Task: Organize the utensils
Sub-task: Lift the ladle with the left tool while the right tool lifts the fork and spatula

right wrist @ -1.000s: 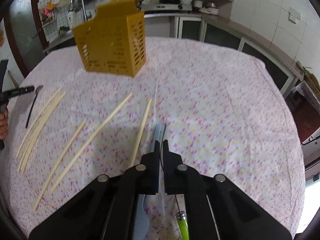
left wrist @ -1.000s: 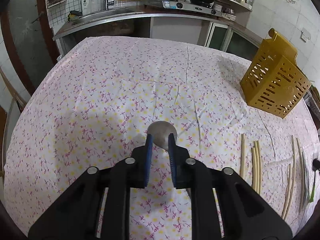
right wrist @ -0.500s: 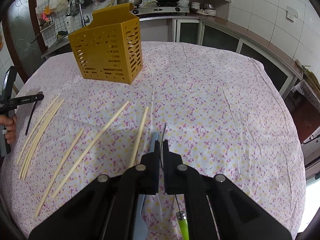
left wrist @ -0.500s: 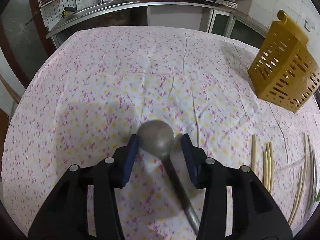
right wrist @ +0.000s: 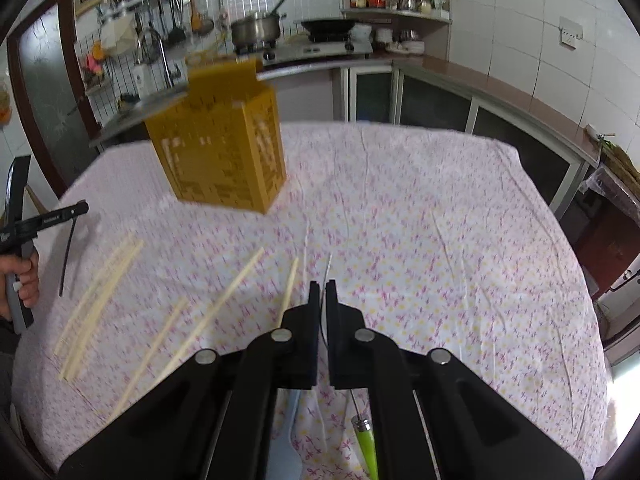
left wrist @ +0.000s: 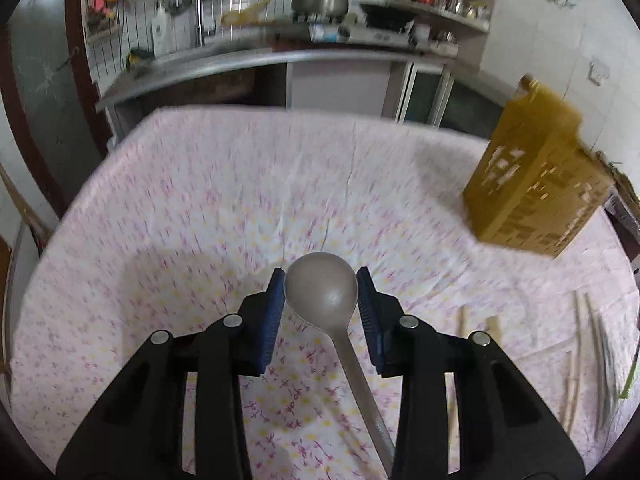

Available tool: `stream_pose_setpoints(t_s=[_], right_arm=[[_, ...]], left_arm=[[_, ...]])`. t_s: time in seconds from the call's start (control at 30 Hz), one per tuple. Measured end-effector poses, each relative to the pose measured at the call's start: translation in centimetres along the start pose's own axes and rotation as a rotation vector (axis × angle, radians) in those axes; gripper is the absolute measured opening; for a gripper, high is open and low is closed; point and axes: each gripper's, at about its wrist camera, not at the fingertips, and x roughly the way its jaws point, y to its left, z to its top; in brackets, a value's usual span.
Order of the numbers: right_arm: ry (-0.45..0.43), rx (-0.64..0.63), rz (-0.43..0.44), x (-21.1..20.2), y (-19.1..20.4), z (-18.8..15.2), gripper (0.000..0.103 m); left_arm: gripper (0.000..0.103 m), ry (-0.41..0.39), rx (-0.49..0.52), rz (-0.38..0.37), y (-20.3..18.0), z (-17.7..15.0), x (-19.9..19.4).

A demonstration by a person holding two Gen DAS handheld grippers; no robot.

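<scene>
My left gripper (left wrist: 321, 292) is shut on the bowl of a grey metal spoon (left wrist: 321, 288), held above the flowered tablecloth (left wrist: 200, 208), its handle trailing back toward the camera. The yellow slotted utensil holder (left wrist: 532, 184) stands at the right in the left wrist view and shows at the upper left in the right wrist view (right wrist: 224, 152). My right gripper (right wrist: 323, 286) is shut on a thin green-handled utensil (right wrist: 366, 436) held edge-on. Several pale chopsticks (right wrist: 224, 304) lie loose on the cloth left of it. The left gripper also shows at the far left (right wrist: 76, 210).
The cloth-covered table (right wrist: 440, 240) drops off at its far and right edges. Behind it run a kitchen counter with a sink and a stove with a pot (right wrist: 256, 30). More chopsticks (left wrist: 576, 360) lie at the right in the left wrist view.
My left gripper opened wide, then closed on the spoon's bowl and lifted it. My right gripper stayed shut on its utensil and rose, tilting up.
</scene>
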Motion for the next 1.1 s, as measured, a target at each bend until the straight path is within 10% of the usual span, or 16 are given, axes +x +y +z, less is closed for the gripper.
stream_pose_setpoints(t_s=[0.3,0.57,0.67,1.1], right_arm=[[-0.123,0.039,0.037,-3.2,-0.4,1.8,0.002],[0.078,-0.064,0.037,1.6,0.3,-0.1,0.008],[0.121,-0.085,0.061,3.4,1.1,-1.1,0.041],[0.179,-0.157,-0.002,7.8,4.0,-2.3,0.04]], left_arm=[[0.035,-0.161,0.057,-0.038,-2.2,1.3,-6.0],[0.035,-0.116,0.057,-0.036,-2.2,0.5,-5.3],[0.035,-0.098,0.054,-0.039,-2.0,0.1,-4.8],[0.035,-0.075,0.053,-0.05,-2.1,-0.7,-3.4]])
